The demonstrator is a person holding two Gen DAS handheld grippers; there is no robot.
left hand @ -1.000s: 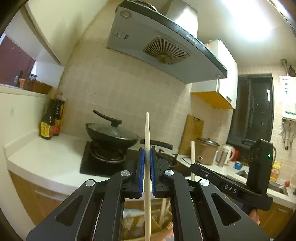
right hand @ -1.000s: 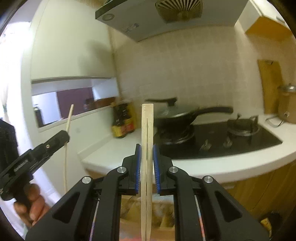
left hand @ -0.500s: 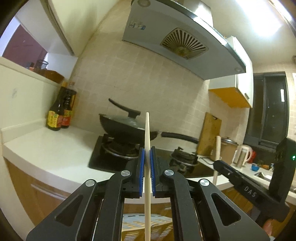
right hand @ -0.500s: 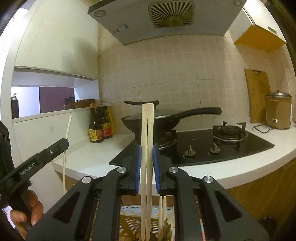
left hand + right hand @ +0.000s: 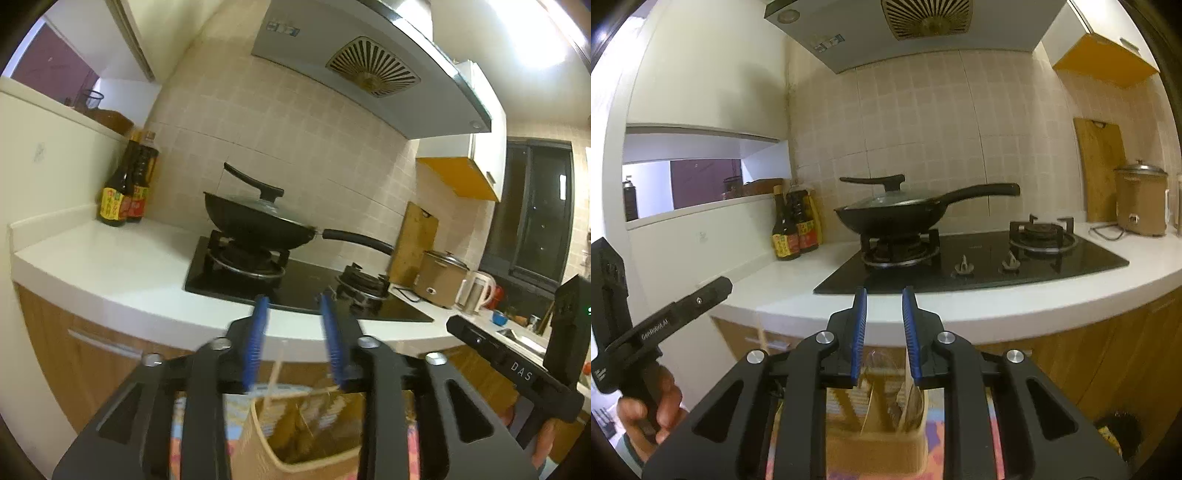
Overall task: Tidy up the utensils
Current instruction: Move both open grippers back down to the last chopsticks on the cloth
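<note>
Below, both grippers hang with jaws parted and nothing pinched between the blue pads. The left gripper (image 5: 295,343) has just been opening, its pads now well apart; a pale chopstick (image 5: 275,376) stands blurred in the gap, touching neither pad, its lower end among other sticks in a tan holder (image 5: 280,458) beneath the fingers. The right gripper (image 5: 884,325) has also just been opening, by less, and its gap is narrower; under it the holder (image 5: 871,448) carries utensils (image 5: 908,402), too blurred to tell which. Seen from the right wrist, the left tool reaches in from the left edge, gripped by a hand (image 5: 650,417). Seen from the left wrist, the right tool reaches in from the right edge. Beyond the fingers runs a white counter (image 5: 783,288) with a black hob (image 5: 979,266) set in it. A lidded wok (image 5: 892,214) sits on the left burner, its handle pointing right. Two sauce bottles (image 5: 794,229) stand in the corner by the tiled wall. A cutting board (image 5: 1102,166) leans against the wall beside a cooker pot (image 5: 1141,203).
</note>
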